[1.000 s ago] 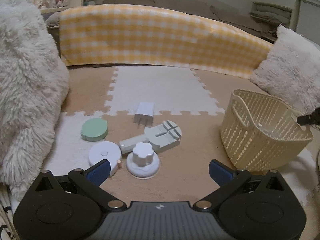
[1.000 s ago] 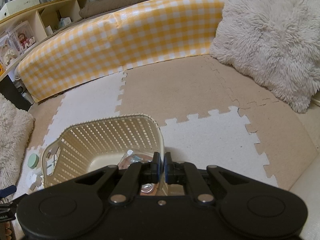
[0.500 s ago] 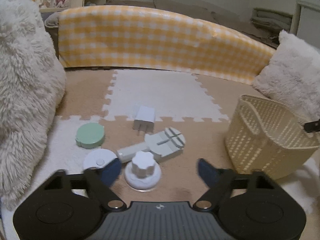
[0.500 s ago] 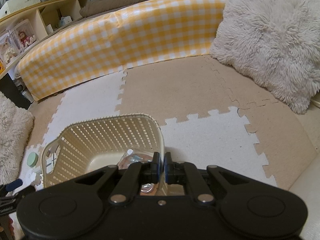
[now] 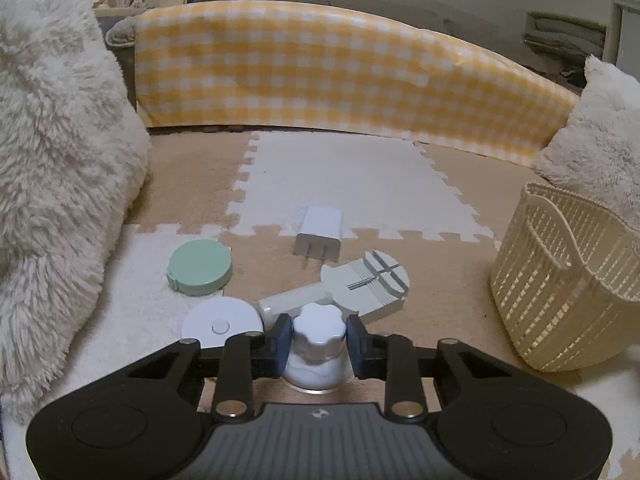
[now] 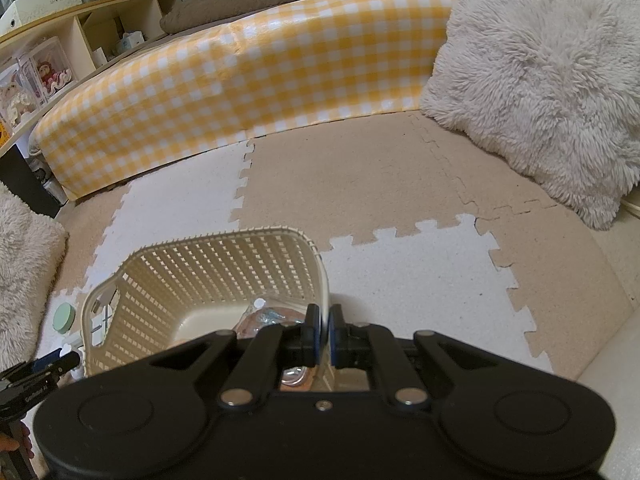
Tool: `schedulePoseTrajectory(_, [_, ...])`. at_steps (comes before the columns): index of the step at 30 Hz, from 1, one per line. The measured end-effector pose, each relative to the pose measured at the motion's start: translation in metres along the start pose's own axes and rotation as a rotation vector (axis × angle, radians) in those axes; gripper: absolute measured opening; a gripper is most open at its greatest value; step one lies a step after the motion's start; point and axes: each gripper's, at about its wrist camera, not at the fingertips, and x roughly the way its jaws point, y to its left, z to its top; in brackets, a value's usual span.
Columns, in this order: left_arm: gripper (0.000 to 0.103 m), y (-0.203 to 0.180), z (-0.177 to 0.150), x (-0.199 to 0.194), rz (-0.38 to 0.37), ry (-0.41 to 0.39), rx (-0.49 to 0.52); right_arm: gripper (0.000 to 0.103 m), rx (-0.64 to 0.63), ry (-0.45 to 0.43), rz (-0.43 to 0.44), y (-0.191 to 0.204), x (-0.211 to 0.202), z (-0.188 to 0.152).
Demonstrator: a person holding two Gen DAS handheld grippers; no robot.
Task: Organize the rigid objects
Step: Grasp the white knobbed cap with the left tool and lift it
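In the left wrist view my left gripper (image 5: 319, 338) is shut on the white scalloped knob (image 5: 318, 330) of a small white jar standing on the mat. Beside it lie a white round disc (image 5: 222, 323), a green round case (image 5: 199, 266), a pale green watch tool (image 5: 360, 284) and a white charger plug (image 5: 320, 229). The cream lattice basket (image 5: 560, 280) stands to the right. In the right wrist view my right gripper (image 6: 325, 330) is shut on the basket's rim (image 6: 323, 280); clear-wrapped items (image 6: 268, 316) lie inside the basket.
Fluffy white cushions (image 5: 52, 168) (image 6: 540, 80) flank the foam puzzle mat (image 5: 344, 176). A yellow checked bolster (image 5: 320, 68) closes the back. Shelves (image 6: 60, 52) stand at the far left in the right wrist view.
My left gripper moved forward and down over the white jar and closed its fingers on the knob. My right gripper kept its hold on the basket rim.
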Motion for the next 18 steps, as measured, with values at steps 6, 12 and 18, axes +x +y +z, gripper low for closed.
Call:
schedulePoseTrajectory(6, [0.031,-0.002,0.0,-0.005,-0.014,0.002,-0.005,0.005,0.0,0.0,0.0,0.0,0.0,0.0])
schedulePoseTrajectory(12, [0.031,-0.008,0.005,-0.027,-0.057,0.0,-0.028,0.005,0.001,0.0,0.001,-0.001,0.0,0.0])
schedulePoseTrajectory(18, [0.031,-0.027,0.02,-0.059,-0.145,-0.031,-0.023,0.005,0.0,0.0,0.001,0.0,0.0,0.0])
